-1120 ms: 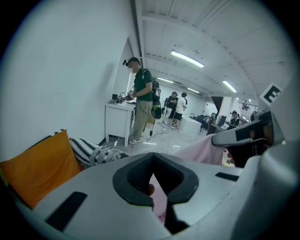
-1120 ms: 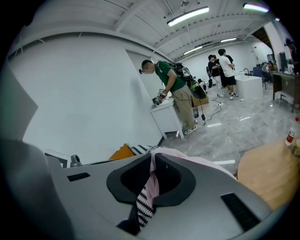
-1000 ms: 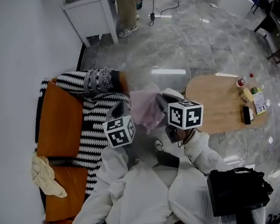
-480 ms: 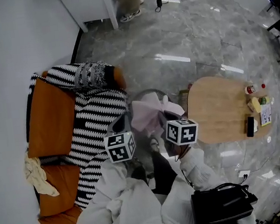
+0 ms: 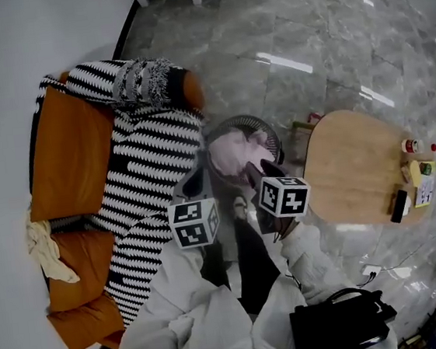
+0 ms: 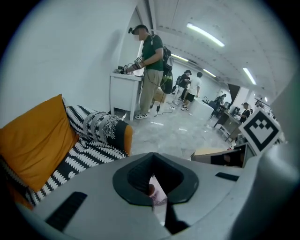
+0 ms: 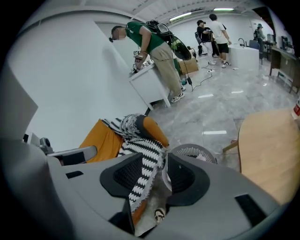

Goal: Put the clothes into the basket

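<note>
A pink garment (image 5: 235, 151) lies bunched inside the round dark mesh basket (image 5: 269, 130) on the floor beside the sofa. My left gripper (image 5: 197, 181) is at the garment's left edge. In the left gripper view its jaws (image 6: 156, 180) leave only a narrow slit, filled with pink cloth (image 6: 158, 195). My right gripper (image 5: 254, 175) hangs over the basket's near rim. Its jaws have just been opening and now stand wide (image 7: 161, 176), with nothing between them. Through that gap show the striped blanket and the basket (image 7: 194, 152).
An orange sofa (image 5: 71, 159) with a black-and-white striped blanket (image 5: 149, 150) stands left of the basket, and a cream cloth (image 5: 47, 252) lies on it. A wooden table (image 5: 358, 165) with small items is on the right. A person (image 6: 151, 61) stands at a white cabinet.
Both grippers came down with the pink garment from above the sofa edge to the basket. The garment now sits in the basket and the right jaws have parted from it.
</note>
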`<action>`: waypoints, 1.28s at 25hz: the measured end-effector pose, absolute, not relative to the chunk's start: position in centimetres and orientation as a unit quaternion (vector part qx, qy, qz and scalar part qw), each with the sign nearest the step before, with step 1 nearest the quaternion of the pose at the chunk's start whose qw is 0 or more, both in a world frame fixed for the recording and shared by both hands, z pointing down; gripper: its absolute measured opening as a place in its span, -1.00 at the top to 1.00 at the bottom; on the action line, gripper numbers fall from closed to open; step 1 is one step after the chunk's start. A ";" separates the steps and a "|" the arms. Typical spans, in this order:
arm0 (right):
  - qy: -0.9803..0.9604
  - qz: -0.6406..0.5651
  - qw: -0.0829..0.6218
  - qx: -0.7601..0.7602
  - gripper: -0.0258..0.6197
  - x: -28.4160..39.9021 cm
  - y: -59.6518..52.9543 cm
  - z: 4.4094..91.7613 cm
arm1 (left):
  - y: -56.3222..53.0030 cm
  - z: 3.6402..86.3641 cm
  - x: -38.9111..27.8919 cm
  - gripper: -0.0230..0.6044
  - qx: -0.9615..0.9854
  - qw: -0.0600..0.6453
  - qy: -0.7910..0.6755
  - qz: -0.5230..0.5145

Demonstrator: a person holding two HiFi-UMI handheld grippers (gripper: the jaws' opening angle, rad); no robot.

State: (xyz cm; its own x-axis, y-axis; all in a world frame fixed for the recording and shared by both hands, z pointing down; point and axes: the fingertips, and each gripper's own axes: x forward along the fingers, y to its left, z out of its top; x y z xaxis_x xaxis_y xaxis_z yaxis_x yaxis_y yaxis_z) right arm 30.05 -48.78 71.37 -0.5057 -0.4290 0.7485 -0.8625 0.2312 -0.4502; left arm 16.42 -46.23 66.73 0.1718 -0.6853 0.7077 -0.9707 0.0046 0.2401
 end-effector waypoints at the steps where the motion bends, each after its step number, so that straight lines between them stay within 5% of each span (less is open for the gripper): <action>1: -0.744 0.447 0.246 0.431 0.46 30.1 -48.6 71.4 | -45.9 66.9 16.3 0.93 0.673 0.362 -0.613 0.200; 23: -0.797 0.375 0.240 0.408 0.47 23.9 -50.3 63.3 | -44.8 61.1 9.3 0.93 0.632 0.355 -0.671 0.156; 27: -0.821 0.342 0.219 0.401 0.74 22.3 -50.4 59.1 | -44.0 58.1 8.5 0.93 0.628 0.343 -0.685 0.136; 32: -0.841 0.297 0.184 0.413 0.82 22.7 -49.5 54.7 | -42.8 54.9 9.1 0.93 0.642 0.321 -0.687 0.112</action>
State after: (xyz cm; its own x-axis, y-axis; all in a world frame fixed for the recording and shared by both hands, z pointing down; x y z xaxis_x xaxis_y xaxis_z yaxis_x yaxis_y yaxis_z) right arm 22.74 -49.50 54.73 -0.5917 -0.5847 0.5550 -0.8035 0.4830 -0.3479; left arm 9.06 -42.81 54.92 0.0301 -0.8105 0.5850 -0.9545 0.1503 0.2574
